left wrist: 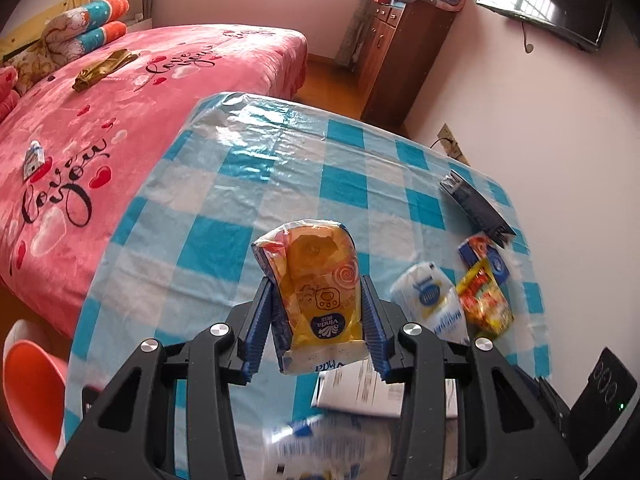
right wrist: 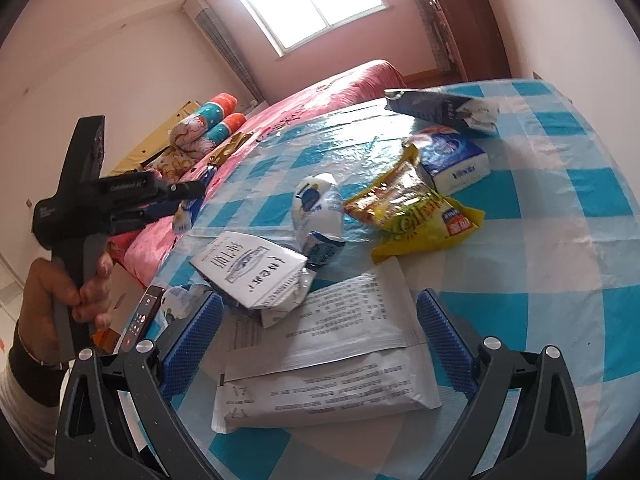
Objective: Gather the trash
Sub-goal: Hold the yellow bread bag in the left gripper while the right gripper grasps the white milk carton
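My left gripper (left wrist: 318, 320) is shut on a yellow Vinda tissue pack (left wrist: 316, 284) and holds it above the blue checked table (left wrist: 248, 184). From the right wrist view the left gripper (right wrist: 176, 196) hangs past the table's left edge. My right gripper (right wrist: 320, 332) is open, its jaws on either side of a flat white printed pouch (right wrist: 328, 364). Ahead lie a white paper packet (right wrist: 248, 268), a white and blue milk pouch (right wrist: 320, 216), a yellow snack wrapper (right wrist: 416, 212), a blue tissue pack (right wrist: 456, 160) and a dark bag (right wrist: 436, 108).
A pink bed (left wrist: 100, 128) stands left of the table, with a gold wrapper (left wrist: 100, 68) and a small pack (left wrist: 34, 158) on it. An orange bin (left wrist: 28, 396) sits low at the left. A phone (right wrist: 140, 316) and a black device (left wrist: 600, 408) lie at the near edge.
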